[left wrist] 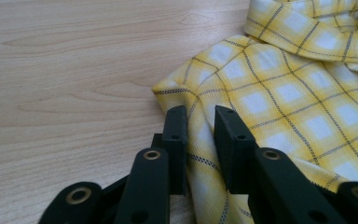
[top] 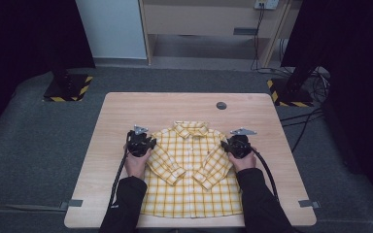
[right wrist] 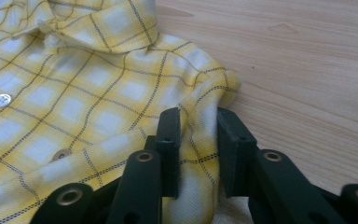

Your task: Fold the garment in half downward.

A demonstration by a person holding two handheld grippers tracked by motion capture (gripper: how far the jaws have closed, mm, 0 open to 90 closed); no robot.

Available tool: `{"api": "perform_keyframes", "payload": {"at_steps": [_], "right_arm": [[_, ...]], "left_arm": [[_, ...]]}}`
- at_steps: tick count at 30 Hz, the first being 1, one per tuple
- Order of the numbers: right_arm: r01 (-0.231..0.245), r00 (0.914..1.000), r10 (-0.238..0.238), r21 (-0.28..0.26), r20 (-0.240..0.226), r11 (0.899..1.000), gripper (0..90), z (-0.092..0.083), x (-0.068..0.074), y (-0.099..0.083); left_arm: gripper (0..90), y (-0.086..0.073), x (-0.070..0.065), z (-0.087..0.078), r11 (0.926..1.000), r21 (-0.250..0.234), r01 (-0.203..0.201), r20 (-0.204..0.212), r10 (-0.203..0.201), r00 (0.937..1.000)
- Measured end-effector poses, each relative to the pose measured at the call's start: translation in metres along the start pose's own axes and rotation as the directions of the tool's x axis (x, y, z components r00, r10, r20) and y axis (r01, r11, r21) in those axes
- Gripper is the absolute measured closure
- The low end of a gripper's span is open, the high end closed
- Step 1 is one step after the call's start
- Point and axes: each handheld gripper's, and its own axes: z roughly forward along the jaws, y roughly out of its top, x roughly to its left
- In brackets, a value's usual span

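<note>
A yellow plaid shirt (top: 192, 167) lies front-up on the wooden table (top: 126, 111), collar toward the far edge and sleeves folded across the chest. My left gripper (top: 151, 142) is at the shirt's left shoulder. In the left gripper view its jaws (left wrist: 200, 122) pinch a raised ridge of the shoulder fabric (left wrist: 284, 93). My right gripper (top: 226, 143) is at the right shoulder. In the right gripper view its jaws (right wrist: 198, 122) pinch bunched shoulder cloth (right wrist: 74, 93) just below the collar. A hand holds each gripper.
A round grey grommet (top: 221, 105) sits in the table beyond the collar. Bare wood lies left, right and beyond the shirt. Two black stands with yellow-striped bases (top: 68, 90) (top: 291, 92) flank the table's far corners, with cables on the floor at right.
</note>
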Motion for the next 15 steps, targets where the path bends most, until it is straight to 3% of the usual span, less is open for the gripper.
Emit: {"api": "perform_keyframes", "payload": {"at_steps": [4, 8, 15], "right_arm": [[-0.011, 0.9999, 0.011, 0.0, -0.005, 1.0, 78.8, 0.0002, 0.0007, -0.0001], [-0.026, 0.9996, 0.026, 0.006, -0.009, 1.0, 82.2, 0.0004, 0.001, 0.0007], [-0.013, 0.9999, 0.013, 0.011, -0.003, 1.0, 84.7, -0.003, 0.0034, 0.0028]], "left_arm": [[81.5, -0.0001, 0.0003, 0.0003, 0.9998, 0.003, 0.019, 0.019, -0.019, 0.9996], [82.7, -0.0003, 0.0004, 0.0002, 0.9996, 0.003, 0.029, 0.025, -0.029, 0.9993], [84.0, -0.0009, 0.0006, -0.0024, 0.9994, 0.004, 0.034, 0.03, -0.034, 0.999]]}}
